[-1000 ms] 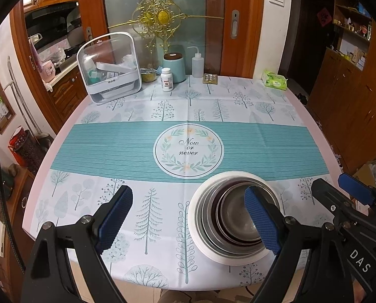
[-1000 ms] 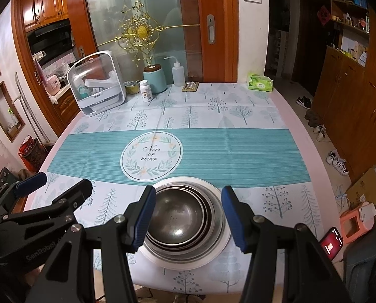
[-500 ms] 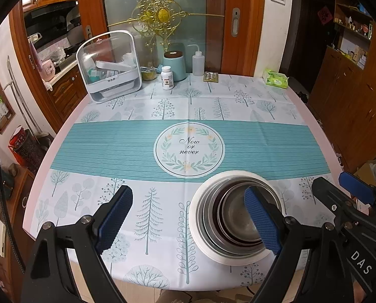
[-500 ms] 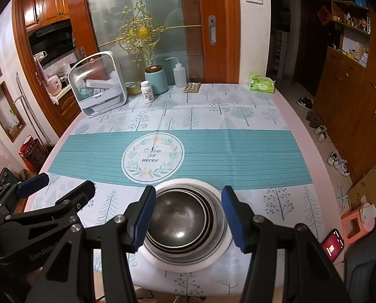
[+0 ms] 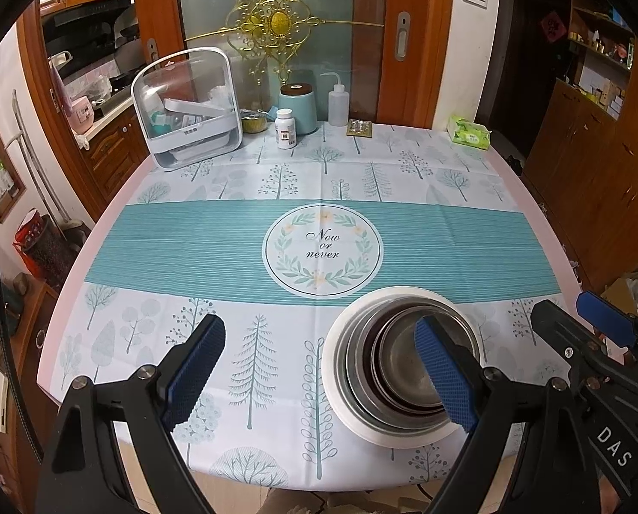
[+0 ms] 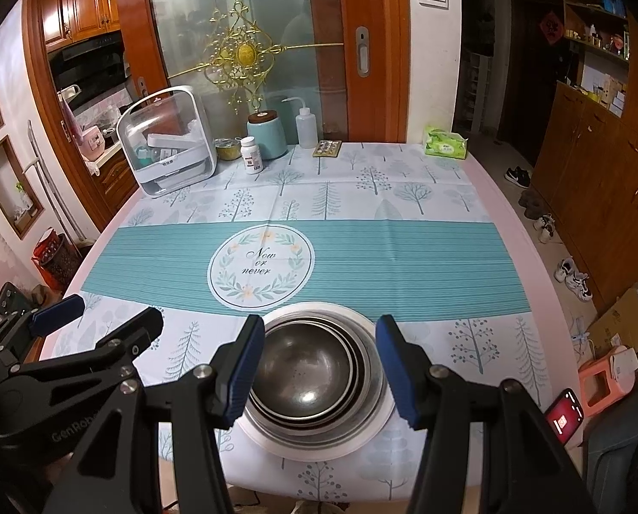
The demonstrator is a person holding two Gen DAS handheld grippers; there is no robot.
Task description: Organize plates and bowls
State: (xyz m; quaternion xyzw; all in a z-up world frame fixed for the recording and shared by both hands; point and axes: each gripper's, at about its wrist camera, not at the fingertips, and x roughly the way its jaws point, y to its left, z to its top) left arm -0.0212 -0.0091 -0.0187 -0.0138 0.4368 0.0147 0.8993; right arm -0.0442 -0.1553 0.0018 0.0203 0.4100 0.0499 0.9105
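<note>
1. The dining table (image 6: pixel 481 197) carried a tree-print cloth with a teal band and a "Now or never" medallion (image 6: pixel 261 269). At its far edge stood a clear storage caddy (image 6: pixel 166 145), a teal canister (image 6: pixel 267 135) and a squeeze bottle (image 6: pixel 307 124).
2. The task's pieces sat as one stack at the near edge: steel bowls (image 6: pixel 304 370) nested inside one another, all resting on a white plate (image 6: pixel 319 445). In the left wrist view the stack (image 5: pixel 387 364) lay just past the medallion.
3. My left gripper (image 5: pixel 319 372) was spread wide and held nothing; its right pad covered part of the bowls in the picture.
4. My right gripper (image 6: pixel 319 368) was also spread, empty, its pads to either side of the stack in the picture; I could not tell whether they touched it.
5. Change over the last second: almost none. Both views crept slightly; the stack kept its place.
6. Judgement: nested crockery fits either a finished tidy-up or a stack awaiting sorting. These frames did not settle which.
</note>
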